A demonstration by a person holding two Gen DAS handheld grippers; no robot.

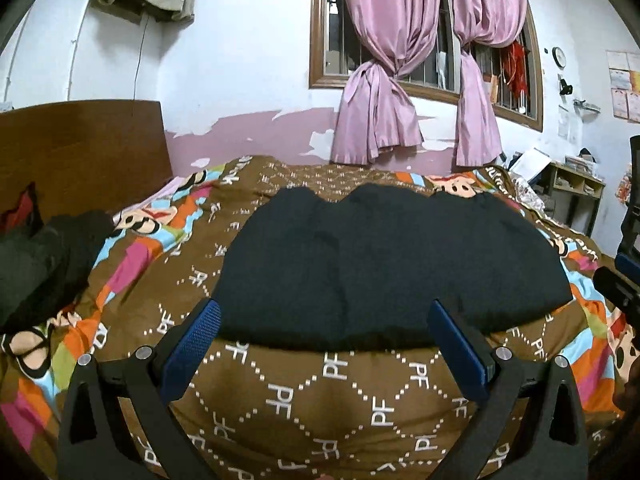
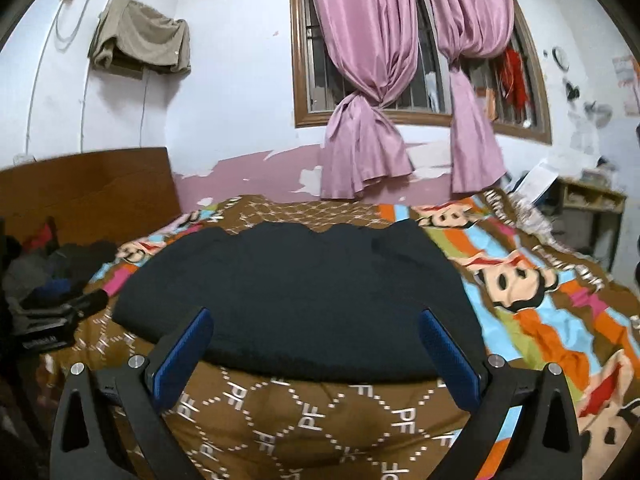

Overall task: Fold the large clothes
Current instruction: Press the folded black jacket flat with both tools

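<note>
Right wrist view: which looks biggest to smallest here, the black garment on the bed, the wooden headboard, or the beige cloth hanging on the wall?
1. Black garment, clearly largest.
2. Wooden headboard.
3. Beige cloth, smallest.

The garment lies nearest the camera, so the fisheye lens exaggerates its lead.

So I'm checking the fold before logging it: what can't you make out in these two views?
- Black garment: both views, uniformly dark, so fold lines and layer count are unreadable.
- Dark pile by the headboard: cut by the left edge; items indistinguishable.
- Right gripper in the left wrist view: cut off at the right edge.
- Wall clock: too small to read.
</note>
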